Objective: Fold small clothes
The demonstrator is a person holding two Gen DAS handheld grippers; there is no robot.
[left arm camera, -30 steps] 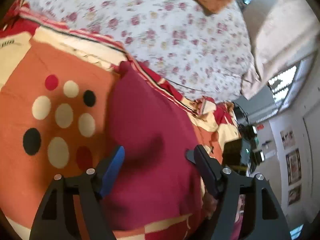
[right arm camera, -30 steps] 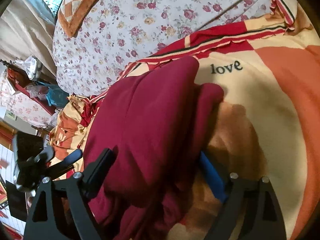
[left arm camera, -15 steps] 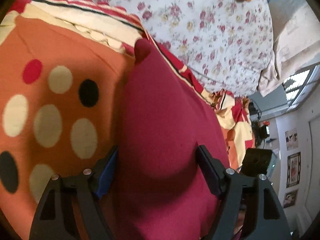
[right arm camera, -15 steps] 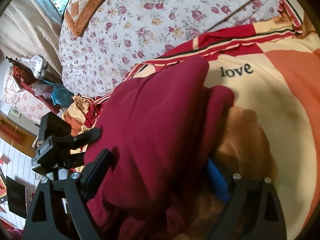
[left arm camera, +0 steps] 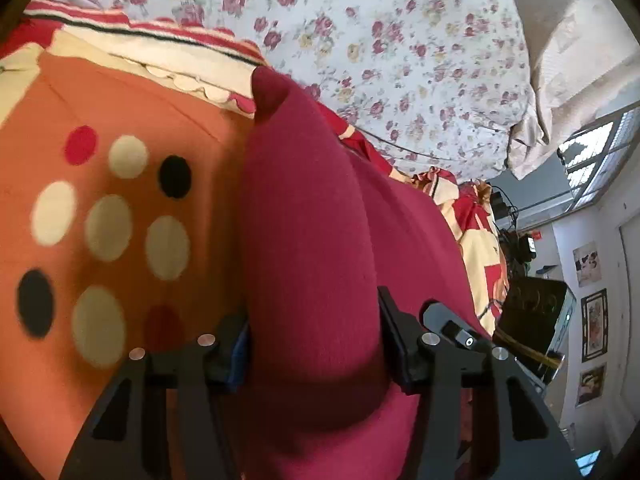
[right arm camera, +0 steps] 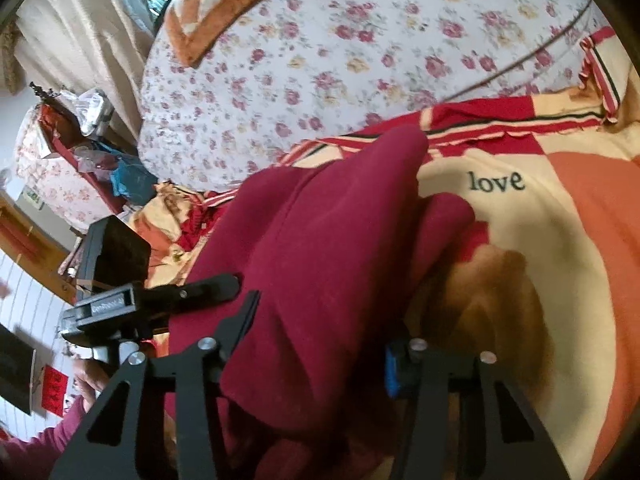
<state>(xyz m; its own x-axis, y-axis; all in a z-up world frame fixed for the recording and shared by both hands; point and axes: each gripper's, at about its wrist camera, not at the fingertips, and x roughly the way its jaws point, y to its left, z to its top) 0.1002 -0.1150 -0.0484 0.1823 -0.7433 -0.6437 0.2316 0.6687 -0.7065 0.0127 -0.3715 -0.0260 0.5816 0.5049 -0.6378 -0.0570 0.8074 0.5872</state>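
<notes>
A dark red garment (left arm camera: 312,248) lies bunched on the orange and cream bedspread (left arm camera: 100,112). My left gripper (left arm camera: 314,344) is closed on a thick fold of it, cloth filling the gap between the fingers. In the right wrist view the same garment (right arm camera: 328,248) rises in a ridge. My right gripper (right arm camera: 320,332) is closed on its near edge, with the blue pad (right arm camera: 391,372) against the cloth. The left gripper's body (right arm camera: 152,300) shows at the left of that view, close beside the garment.
A floral quilt (left arm camera: 400,48) covers the far side of the bed, with an orange checked cushion (right arm camera: 216,12) on it. The bedspread bears coloured dots (left arm camera: 108,220) and the word "love" (right arm camera: 496,182). A dark box (right arm camera: 116,252) and clutter stand beyond the bed edge.
Both grippers have narrowed onto the red garment and gathered it into taller folds. The left gripper went from wide open over the cloth to gripping a fold.
</notes>
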